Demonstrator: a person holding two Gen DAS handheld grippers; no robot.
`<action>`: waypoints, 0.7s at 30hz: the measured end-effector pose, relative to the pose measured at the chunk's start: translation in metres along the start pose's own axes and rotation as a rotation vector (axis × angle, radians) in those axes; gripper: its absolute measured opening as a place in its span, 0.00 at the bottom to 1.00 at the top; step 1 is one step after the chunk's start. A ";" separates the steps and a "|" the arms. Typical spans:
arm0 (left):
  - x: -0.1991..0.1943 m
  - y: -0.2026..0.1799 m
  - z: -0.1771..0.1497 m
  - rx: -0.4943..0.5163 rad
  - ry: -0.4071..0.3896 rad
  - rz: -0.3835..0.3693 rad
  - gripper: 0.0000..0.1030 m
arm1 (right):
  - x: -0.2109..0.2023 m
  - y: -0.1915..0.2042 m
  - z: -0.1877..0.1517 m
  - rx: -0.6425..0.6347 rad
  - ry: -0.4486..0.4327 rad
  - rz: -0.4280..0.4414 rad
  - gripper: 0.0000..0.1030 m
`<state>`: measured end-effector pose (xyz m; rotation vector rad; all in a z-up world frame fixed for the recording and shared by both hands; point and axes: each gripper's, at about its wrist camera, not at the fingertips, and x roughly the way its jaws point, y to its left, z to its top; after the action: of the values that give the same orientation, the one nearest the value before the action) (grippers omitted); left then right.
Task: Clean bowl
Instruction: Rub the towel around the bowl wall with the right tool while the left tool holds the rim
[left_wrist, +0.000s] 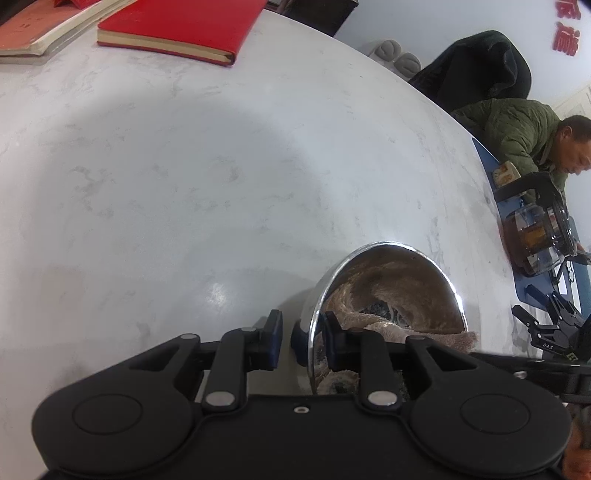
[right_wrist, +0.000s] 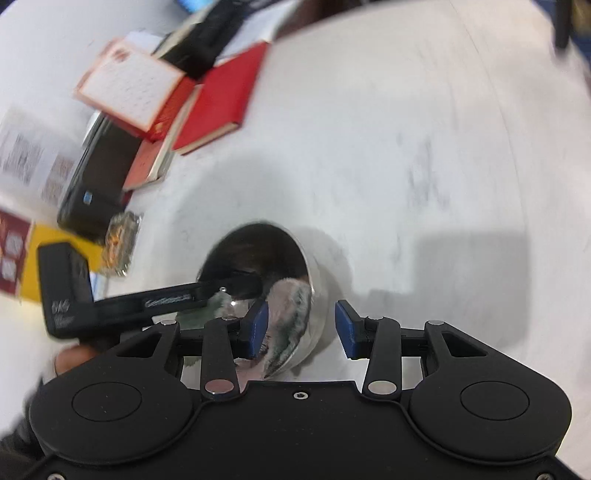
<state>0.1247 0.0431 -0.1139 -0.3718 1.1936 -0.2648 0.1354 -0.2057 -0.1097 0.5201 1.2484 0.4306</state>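
A shiny steel bowl (left_wrist: 399, 280) lies tipped on its side on the white marble table (left_wrist: 184, 166). A brownish fuzzy cloth (left_wrist: 369, 325) lies inside it and hangs over the near rim. My left gripper (left_wrist: 303, 339) is shut on the bowl's rim, one finger outside and one inside. In the right wrist view its black finger (right_wrist: 229, 282) reaches into the bowl (right_wrist: 258, 251) from the left. My right gripper (right_wrist: 303, 328) stands open. The bowl's near wall shows between its blue pads (right_wrist: 347, 328), with a gap beside the right one. It holds nothing.
Red books (right_wrist: 218, 99), a desk calendar (right_wrist: 129, 85) and a black box (right_wrist: 96, 173) lie at the table's far left. A glass teapot (left_wrist: 539, 232) stands on a blue mat (left_wrist: 487, 166) at the right edge, where a person in a green jacket (left_wrist: 517, 125) sits.
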 end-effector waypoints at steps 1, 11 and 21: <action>-0.001 0.001 -0.001 -0.005 -0.002 0.001 0.18 | 0.004 -0.002 -0.001 0.004 0.012 0.001 0.27; -0.014 -0.003 -0.022 0.017 0.023 0.019 0.18 | 0.009 0.035 0.033 -0.354 0.066 -0.126 0.11; -0.031 0.004 -0.008 0.045 -0.016 0.040 0.23 | 0.033 0.108 0.024 -1.039 0.149 -0.254 0.11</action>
<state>0.1066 0.0579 -0.0914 -0.3100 1.1769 -0.2527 0.1645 -0.1026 -0.0660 -0.5541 1.0404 0.8261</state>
